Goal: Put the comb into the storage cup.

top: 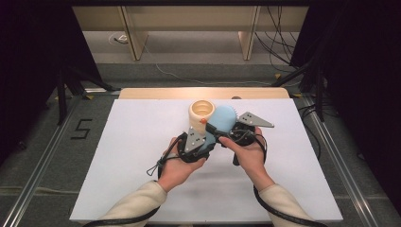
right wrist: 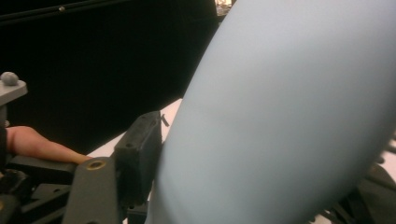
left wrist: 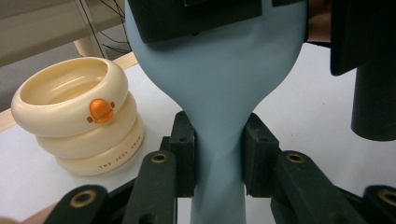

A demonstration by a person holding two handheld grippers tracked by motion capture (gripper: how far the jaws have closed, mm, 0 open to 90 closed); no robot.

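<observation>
A person sits at a white table (top: pixel 142 189), forearms in cream sleeves coming in from the near edge, a black two-jaw gripper in each hand.

At the left, the left gripper (top: pixel 196 142) is clamped on the narrow handle of a pale blue hairbrush (top: pixel 221 118). In the left gripper view both black pads (left wrist: pixel 184 158) press against the blue neck, one on each side; the brush head widens above them and runs off the top of the picture.

Just beyond the left gripper, toward the far side of the table, stands a cream cup (top: pixel 202 112) shaped like three stacked rings, with a small orange knob on its front. It stands upright, just left of the brush head; whether the two touch cannot be told.

At the right, the right gripper (top: pixel 239 134) meets the brush head. In the right gripper view, one pad (right wrist: pixel 140 149) lies against the blue surface; the other jaw is hidden behind the brush, so a full clamp cannot be confirmed. The bristles show as a faint toothed edge in the high view.
</observation>
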